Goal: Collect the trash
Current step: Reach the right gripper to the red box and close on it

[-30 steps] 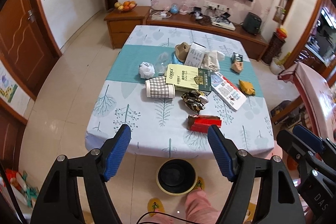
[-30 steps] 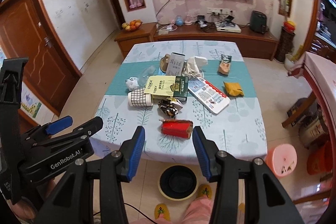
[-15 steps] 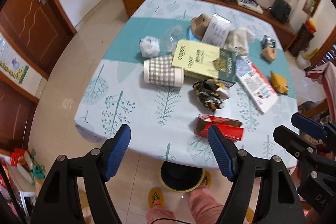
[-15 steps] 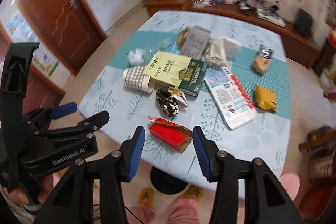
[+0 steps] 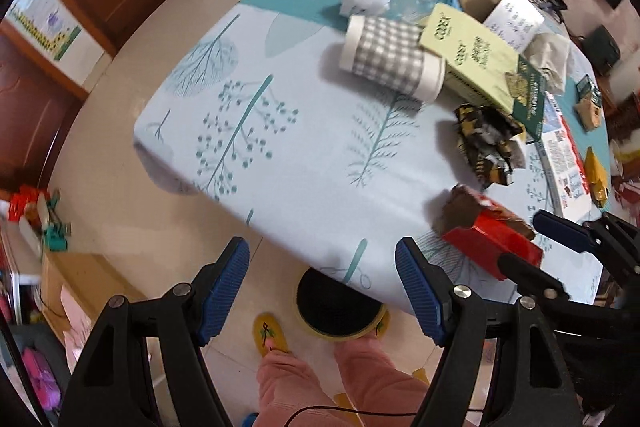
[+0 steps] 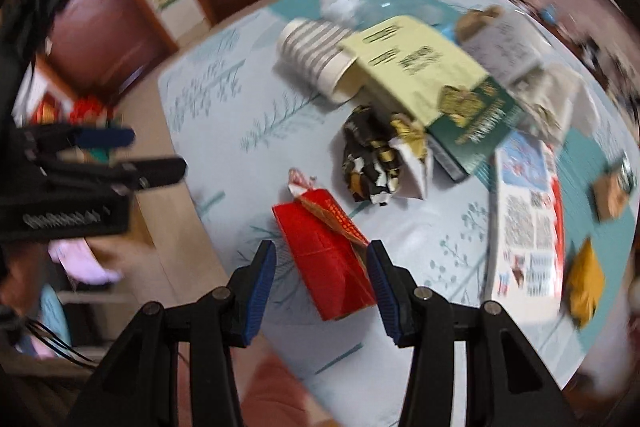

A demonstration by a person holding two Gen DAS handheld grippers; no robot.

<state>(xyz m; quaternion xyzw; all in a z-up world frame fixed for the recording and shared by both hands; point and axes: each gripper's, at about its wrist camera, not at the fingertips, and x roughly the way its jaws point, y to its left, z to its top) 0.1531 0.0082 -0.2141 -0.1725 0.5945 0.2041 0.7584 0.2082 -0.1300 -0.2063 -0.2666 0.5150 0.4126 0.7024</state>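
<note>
We find the right hand-held gripper (image 6: 321,283) wide open, its fingers flanking the red box (image 6: 326,263) on the tabletop (image 5: 304,147). The box's long axis runs along them. The left hand-held gripper (image 5: 322,289), also wide, hangs farther off.

— Where does your left wrist view sit?
— Above the table (image 5: 280,163) near edge, looking down across it.
— And your right?
— Closer in, low over the red box (image 6: 324,259). Both share that box (image 5: 488,247).
</note>
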